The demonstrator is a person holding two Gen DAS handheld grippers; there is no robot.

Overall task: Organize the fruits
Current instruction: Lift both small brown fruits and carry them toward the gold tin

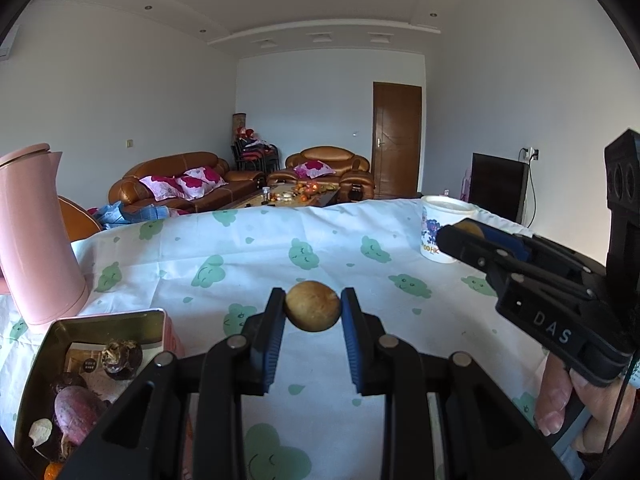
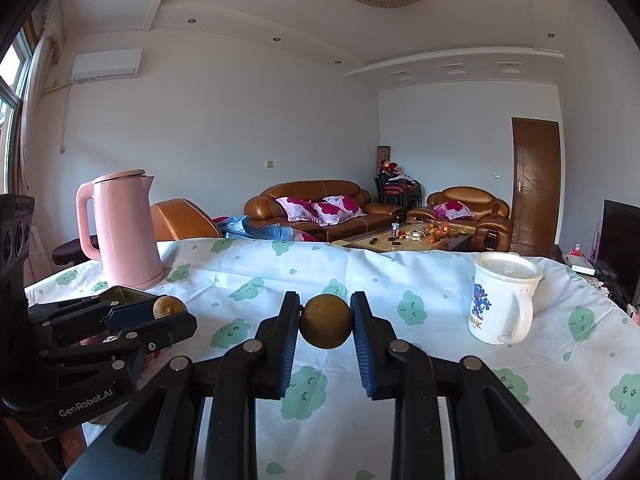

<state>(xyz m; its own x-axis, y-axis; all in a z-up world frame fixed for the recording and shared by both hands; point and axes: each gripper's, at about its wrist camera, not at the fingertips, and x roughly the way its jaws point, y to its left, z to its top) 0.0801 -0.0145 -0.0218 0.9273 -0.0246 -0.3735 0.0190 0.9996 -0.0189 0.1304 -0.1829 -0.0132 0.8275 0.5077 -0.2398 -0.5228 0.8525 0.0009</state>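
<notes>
I have 2 small round brown fruits in the air, 1 per hand. My left hand-held gripper [image 1: 313,307] is clamped on one brown fruit [image 1: 313,306], its blue pads pressing both sides at the widest part so it cannot roll out. My right hand-held gripper [image 2: 326,322] is clamped the same way on the other brown fruit [image 2: 326,321], held clear above the table [image 2: 400,280] with its cloud-print cloth. Both tools tilt only slightly down, which keeps each fruit riding between the pads, not hanging from them. The open tin box [image 1: 60,332] sits just beside my left tool at the table's near left edge, already holding darker fruits [image 1: 120,358], so I judge it the collecting place. The pink kettle [image 2: 124,228] and white mug [image 2: 502,298] stand well apart from my path.
</notes>
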